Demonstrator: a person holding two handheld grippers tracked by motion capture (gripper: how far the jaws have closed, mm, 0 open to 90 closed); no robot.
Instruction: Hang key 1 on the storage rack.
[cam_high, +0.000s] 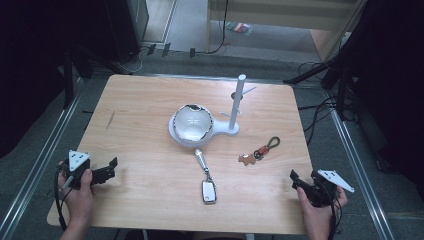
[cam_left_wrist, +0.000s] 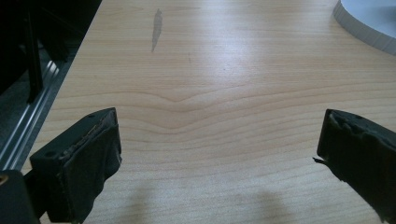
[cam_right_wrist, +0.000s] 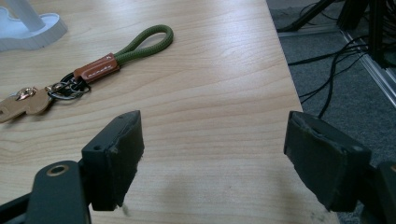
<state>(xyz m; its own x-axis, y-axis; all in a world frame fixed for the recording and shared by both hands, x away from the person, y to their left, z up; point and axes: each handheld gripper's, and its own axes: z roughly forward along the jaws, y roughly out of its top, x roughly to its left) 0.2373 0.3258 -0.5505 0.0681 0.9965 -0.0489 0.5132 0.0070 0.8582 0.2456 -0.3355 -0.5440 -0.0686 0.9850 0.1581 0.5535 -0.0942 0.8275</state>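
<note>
Low at the frame's right, the right gripper hovers with jaws apart and empty over the bench, the green-looped keyring lying up-left of it, while the left gripper gapes at lower left.

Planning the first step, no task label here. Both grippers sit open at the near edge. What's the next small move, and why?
Probably ease the right gripper forward and left toward the green-loop keyring. Its jaws are open and empty, and that keyring lies just ahead of them. The white stand with pegs looks like a likely hanging spot. The left gripper faces bare table.
</note>
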